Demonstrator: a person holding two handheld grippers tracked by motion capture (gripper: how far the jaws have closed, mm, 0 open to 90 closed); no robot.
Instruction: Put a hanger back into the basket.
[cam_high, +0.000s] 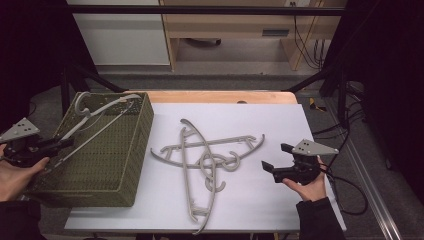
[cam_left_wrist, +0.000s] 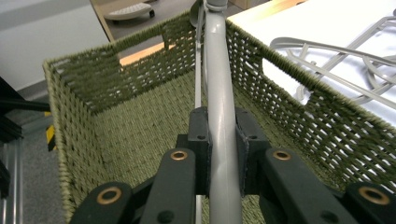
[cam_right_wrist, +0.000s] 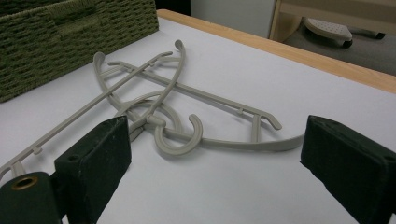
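Note:
A grey plastic hanger (cam_high: 95, 114) lies slanted inside the green woven basket (cam_high: 130, 150), its hook near the far left corner. My left gripper (cam_high: 67, 143) is shut on one arm of that hanger (cam_left_wrist: 220, 84) at the basket's left wall; its pads (cam_left_wrist: 201, 144) press both sides of the bar. Two more grey hangers (cam_high: 220, 145) lie crossed on the white surface, hooks tangled together (cam_right_wrist: 180, 133). My right gripper (cam_high: 275, 156) hovers just right of them, open wide with nothing between its jaws (cam_right_wrist: 215, 158).
The white sheet (cam_high: 265, 200) covers a wooden table (cam_high: 215, 96) whose far edge shows. The basket (cam_right_wrist: 70, 32) fills the table's left side. Cables (cam_high: 352, 190) trail on the floor at right. A cabinet and shelf stand behind the table.

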